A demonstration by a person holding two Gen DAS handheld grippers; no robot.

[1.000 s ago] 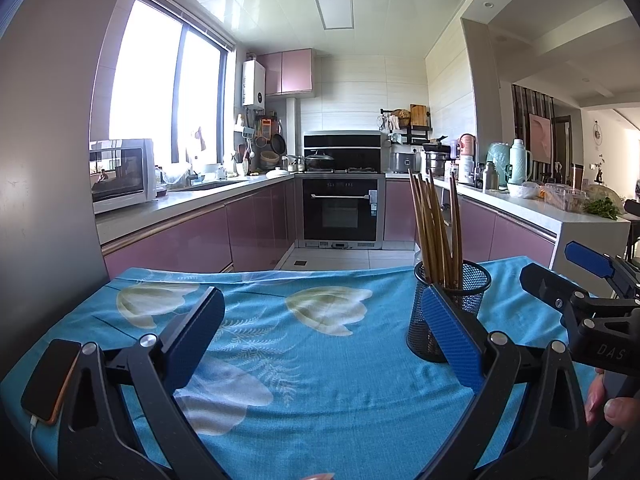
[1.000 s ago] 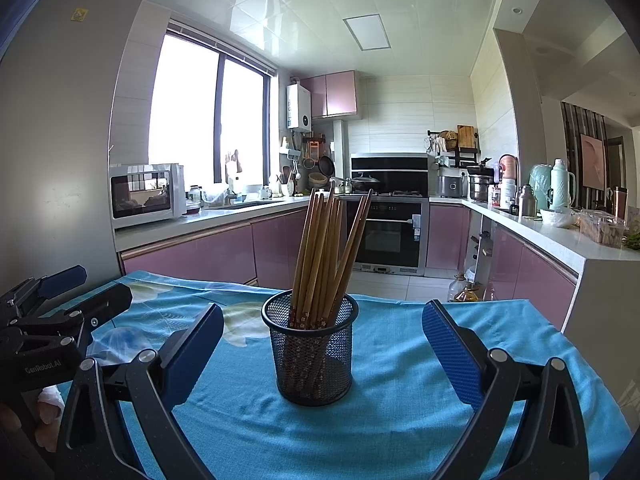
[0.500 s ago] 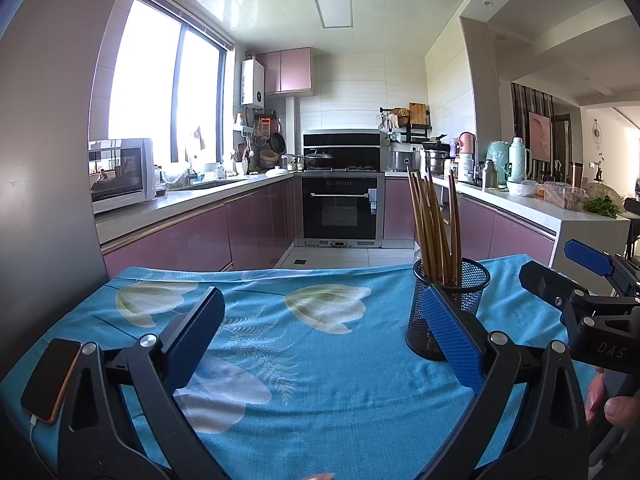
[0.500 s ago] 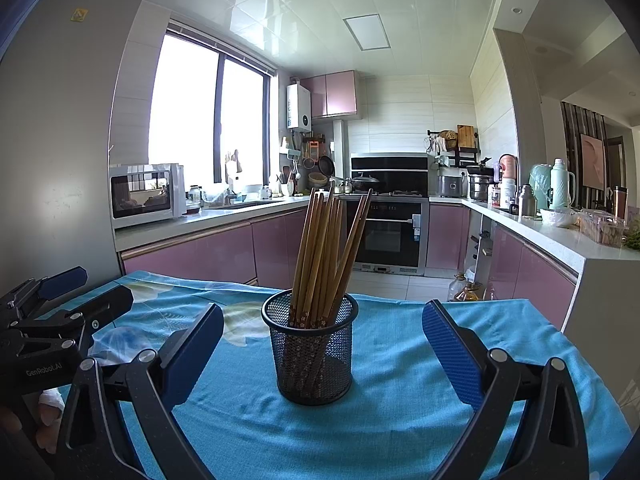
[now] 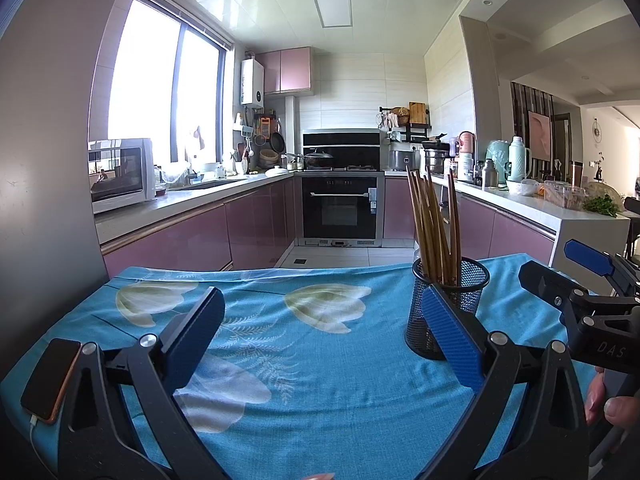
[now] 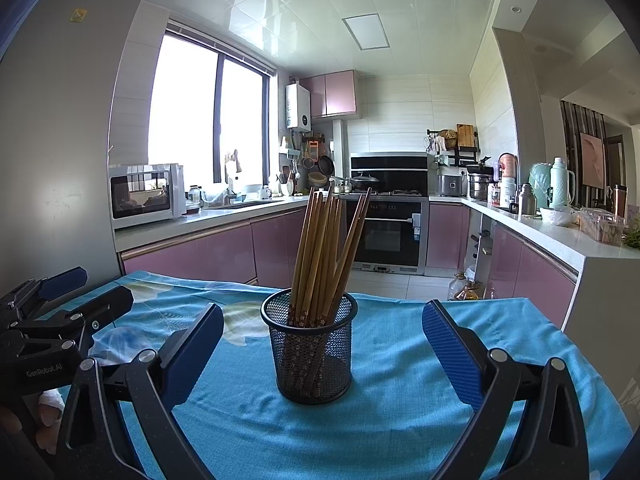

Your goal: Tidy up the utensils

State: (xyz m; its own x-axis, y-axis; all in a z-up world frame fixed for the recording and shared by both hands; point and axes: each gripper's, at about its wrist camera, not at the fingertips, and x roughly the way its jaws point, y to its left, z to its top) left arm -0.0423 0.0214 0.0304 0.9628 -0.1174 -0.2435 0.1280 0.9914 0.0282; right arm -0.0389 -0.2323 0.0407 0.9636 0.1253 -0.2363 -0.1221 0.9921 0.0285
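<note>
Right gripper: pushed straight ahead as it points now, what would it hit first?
Probably the mesh cup of chopsticks, centred between the open jaws of the right gripper; depth is unclear.

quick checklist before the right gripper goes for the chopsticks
1. Right gripper open: ok.
2. Left gripper open, holding nothing: ok.
3. Holder upright on the cloth: ok.
4. Chopsticks stand in the holder, tops fanned out: ok.
5. Holder centred between right fingers: ok.
6. Phone at the cloth's left edge, away from the holder: ok.
7. Holder's steadiness if a chopstick is pulled: cannot tell.
</note>
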